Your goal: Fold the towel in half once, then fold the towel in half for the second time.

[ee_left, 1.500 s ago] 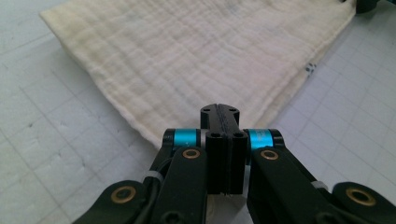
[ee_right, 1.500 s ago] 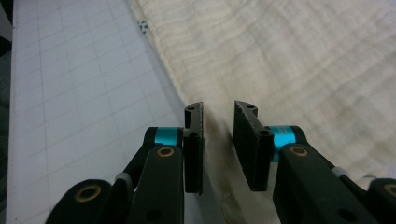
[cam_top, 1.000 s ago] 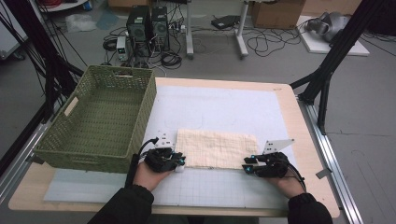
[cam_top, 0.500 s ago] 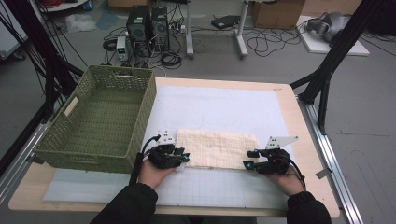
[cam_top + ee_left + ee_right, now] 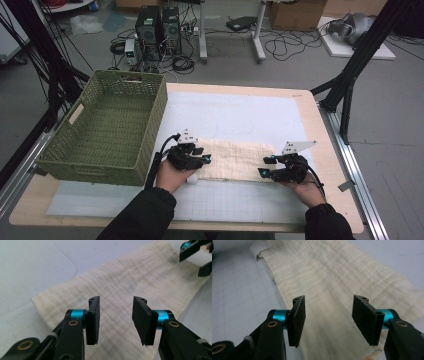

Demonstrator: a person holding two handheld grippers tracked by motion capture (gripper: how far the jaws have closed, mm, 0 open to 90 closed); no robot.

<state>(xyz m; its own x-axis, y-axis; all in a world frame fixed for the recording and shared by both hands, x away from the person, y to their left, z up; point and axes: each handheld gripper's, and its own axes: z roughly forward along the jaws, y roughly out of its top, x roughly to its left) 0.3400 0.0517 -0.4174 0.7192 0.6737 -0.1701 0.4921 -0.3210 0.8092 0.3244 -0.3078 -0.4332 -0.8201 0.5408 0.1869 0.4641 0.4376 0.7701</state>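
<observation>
Here the folded cloth (image 5: pixel 235 159) lies flat on the white mat (image 5: pixel 240 115), long axis running side to side between the two hands. The left gripper (image 5: pixel 204 156) and right gripper (image 5: pixel 266 166) sit at its opposite short ends, jaws just opening with nothing pinched between them. The green basket (image 5: pixel 150 120) stands left of the cloth, nearer the left gripper.

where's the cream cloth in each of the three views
High view: the cream cloth lies flat at bottom centre, between the two tools.
Left gripper view: it runs from the near jaws to the upper right.
Right gripper view: it stretches up the middle.
Shared landmark: the white gridded mat under it.
</observation>
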